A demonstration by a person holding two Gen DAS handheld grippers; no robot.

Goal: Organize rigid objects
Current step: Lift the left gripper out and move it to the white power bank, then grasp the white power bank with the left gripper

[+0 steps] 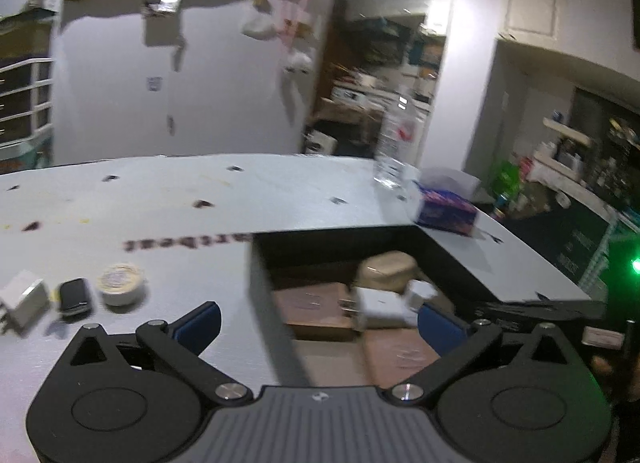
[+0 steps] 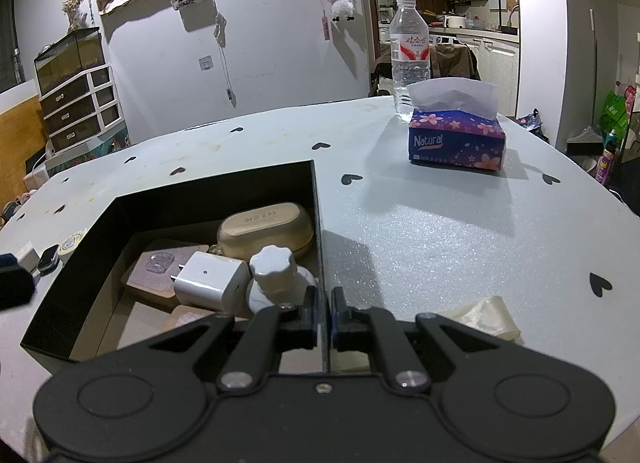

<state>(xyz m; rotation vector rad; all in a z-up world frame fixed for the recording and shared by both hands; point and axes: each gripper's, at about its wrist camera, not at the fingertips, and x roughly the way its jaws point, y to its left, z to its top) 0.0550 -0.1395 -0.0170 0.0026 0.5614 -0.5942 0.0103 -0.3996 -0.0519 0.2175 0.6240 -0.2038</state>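
Observation:
A black open box (image 2: 216, 183) sits on the grey table. It holds a beige earbud case (image 2: 266, 229), a white charger plug (image 2: 212, 281), a white knob-topped bottle (image 2: 274, 275) and brown cards. My right gripper (image 2: 322, 317) is shut on the box's right wall at its near corner. My left gripper (image 1: 318, 323) is open and empty, above the box's left wall (image 1: 260, 283). In the left wrist view a white plug (image 1: 24, 301), a dark small watch-like object (image 1: 74, 297) and a round tape roll (image 1: 120, 283) lie on the table left of the box.
A purple tissue box (image 2: 456, 137) and a clear water bottle (image 2: 410, 59) stand at the table's far right. A crumpled clear wrapper (image 2: 486, 319) lies near my right gripper. Drawers (image 2: 76, 107) stand off the table's left.

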